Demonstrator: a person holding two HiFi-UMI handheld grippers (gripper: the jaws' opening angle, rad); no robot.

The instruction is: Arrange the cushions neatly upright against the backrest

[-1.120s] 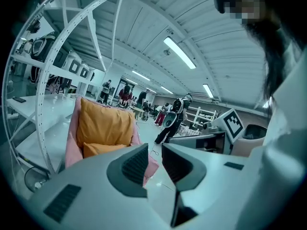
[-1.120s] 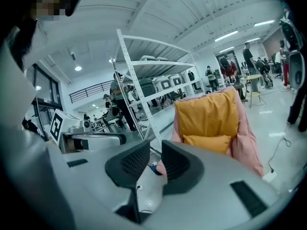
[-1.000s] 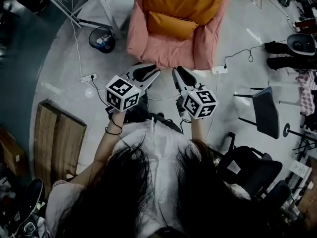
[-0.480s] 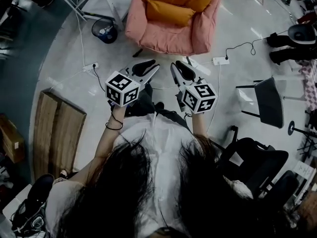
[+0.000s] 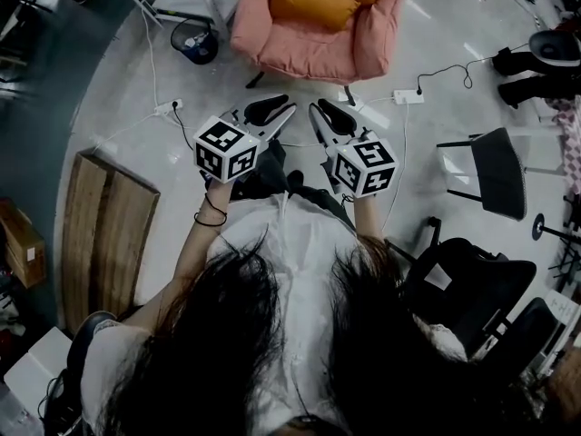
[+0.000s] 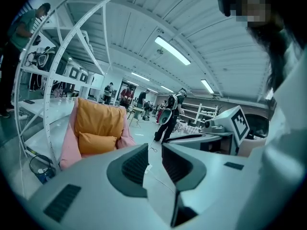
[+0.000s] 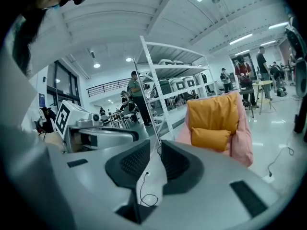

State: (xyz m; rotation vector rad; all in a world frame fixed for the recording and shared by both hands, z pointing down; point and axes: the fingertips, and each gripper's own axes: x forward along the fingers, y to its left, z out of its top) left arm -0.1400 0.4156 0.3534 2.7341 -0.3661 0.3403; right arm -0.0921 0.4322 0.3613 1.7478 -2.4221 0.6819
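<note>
Orange cushions (image 5: pixel 313 5), pink armchr (image 5: pixel 309 57).

the person stands with the left forearm (image 5: pixel 195 251) and right forearm (image 5: pixel 365 216) stretched forward from the chest, the left hand-held gripper (image 5: pixel 283 107) and right hand-held gripper (image 5: pixel 318 112) side by side, tips close together and tilted a little downward. each pair of jaws stands only narrowly apart with nothing between. a dark band (image 5: pixel 211 218) circles the left wrist.

The head view looks steeply down onto the floor (image 5: pixel 436 25). Both gripper views face nearly level across the room; all three share the armchair (image 5: pixel 313 57), well away.
</note>
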